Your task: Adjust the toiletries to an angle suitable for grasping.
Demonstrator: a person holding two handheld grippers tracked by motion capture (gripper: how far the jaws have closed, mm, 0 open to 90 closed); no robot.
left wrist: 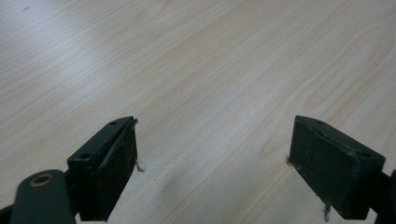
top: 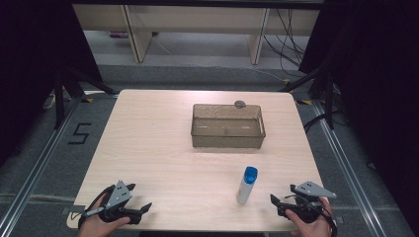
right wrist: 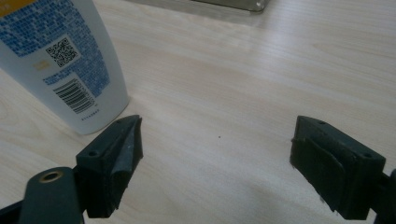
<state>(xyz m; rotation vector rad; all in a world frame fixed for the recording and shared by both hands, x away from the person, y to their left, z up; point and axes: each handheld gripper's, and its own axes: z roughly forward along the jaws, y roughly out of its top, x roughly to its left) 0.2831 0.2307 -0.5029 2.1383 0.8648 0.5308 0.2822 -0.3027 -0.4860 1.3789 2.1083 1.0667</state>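
Pale wood-grain laminate is covering the tabletop [top: 158,148], and a person's two hands are resting at its near edge, each holding a black two-jaw claw. The left claw [top: 141,211] is sitting at the near left corner with its jaws spread wide apart and nothing between them; in the left gripper view it is facing bare wood. The right claw [top: 277,203] is sitting at the near right, its jaws also standing wide apart and empty.

Just beside the right claw, a little toward the middle of the tabletop, a tall white plastic bottle with a blue cap [top: 246,185] is standing upright. In the right gripper view the bottle [right wrist: 70,70] is showing a blue printed label, a barcode and a square code, with its base close to one jaw but not between the two.

Farther back, near the middle of the tabletop and well apart from the bottle, a translucent grey-brown rectangular plastic bin [top: 228,126] is sitting open-topped and appearing empty. A small round dark object [top: 240,104] is lying just behind its far rim.

The bottle is probably light and fairly stiff, with smooth, somewhat slippery sides, and being tall and narrow it may tip easily. Gripping across the middle of its body looks safest.
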